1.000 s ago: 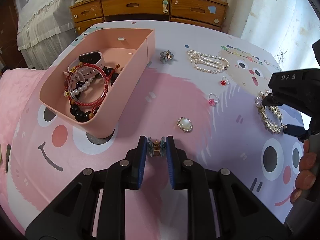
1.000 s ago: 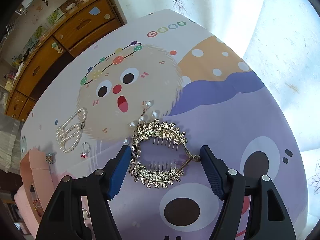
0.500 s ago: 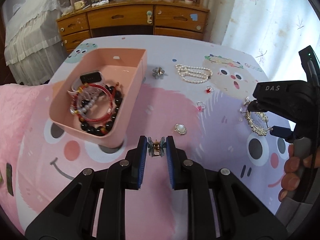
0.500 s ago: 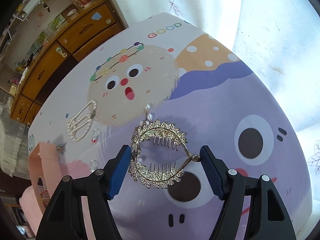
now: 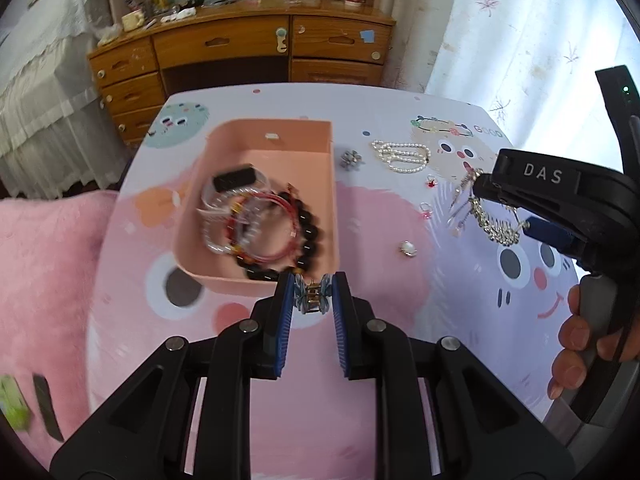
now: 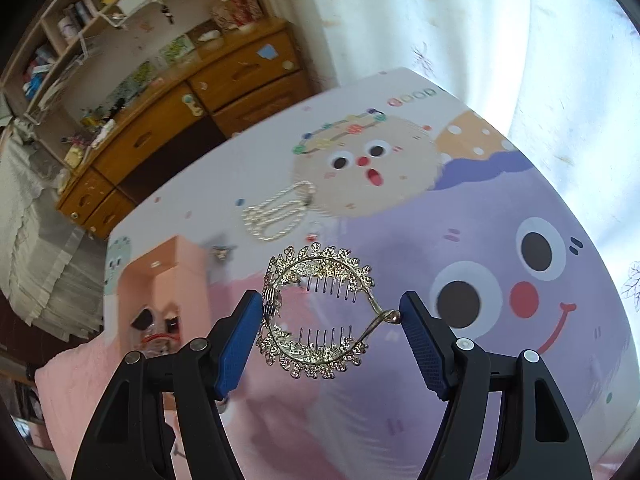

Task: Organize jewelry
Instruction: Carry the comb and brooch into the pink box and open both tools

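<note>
Cartoon-print table [image 5: 392, 360]: pink tray [image 5: 332, 200], pearls [image 5: 400, 154].

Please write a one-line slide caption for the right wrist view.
Right gripper holds a gold rhinestone hair clip above the cartoon tablecloth.

At twelve o'clock we see a wooden dresser [image 5: 240, 44] cluttered on top; a white curtain [image 5: 520, 28] at two, a lace-covered bed [image 5: 36, 92] at ten, a pink blanket [image 5: 44, 264] at nine.
</note>
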`<state>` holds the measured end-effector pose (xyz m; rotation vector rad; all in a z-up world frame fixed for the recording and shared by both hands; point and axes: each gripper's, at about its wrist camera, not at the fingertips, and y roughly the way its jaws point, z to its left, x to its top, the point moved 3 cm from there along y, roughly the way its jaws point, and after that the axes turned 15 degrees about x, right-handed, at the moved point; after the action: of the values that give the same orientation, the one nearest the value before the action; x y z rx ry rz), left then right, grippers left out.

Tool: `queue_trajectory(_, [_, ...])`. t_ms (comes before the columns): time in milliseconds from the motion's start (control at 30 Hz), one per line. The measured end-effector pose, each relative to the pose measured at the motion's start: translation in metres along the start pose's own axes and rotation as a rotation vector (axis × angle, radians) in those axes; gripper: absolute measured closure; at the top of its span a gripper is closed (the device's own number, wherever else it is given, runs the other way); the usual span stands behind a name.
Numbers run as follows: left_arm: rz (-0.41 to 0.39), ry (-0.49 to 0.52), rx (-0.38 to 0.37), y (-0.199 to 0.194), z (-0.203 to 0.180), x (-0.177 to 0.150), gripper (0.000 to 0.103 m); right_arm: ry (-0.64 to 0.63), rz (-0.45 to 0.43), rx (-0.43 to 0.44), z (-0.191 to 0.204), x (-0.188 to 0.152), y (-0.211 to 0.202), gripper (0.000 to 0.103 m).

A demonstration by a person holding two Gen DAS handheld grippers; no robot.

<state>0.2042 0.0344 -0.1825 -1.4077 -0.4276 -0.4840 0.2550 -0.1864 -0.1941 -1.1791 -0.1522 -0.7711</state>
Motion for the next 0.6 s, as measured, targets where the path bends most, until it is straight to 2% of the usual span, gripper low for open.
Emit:
queue_trajectory(300, [-0.022,0.056,-0.06,0.0,0.06,0.022,0.086,-0.122,-0.131,0.081,0.073,-0.031,-0.029,0.032])
queue_trajectory(600, [-0.068,0.063,-0.102,0.011,0.098,0.049,0.086,-0.151,-0.185,0.185,0.118,-0.057,-0.039,0.032])
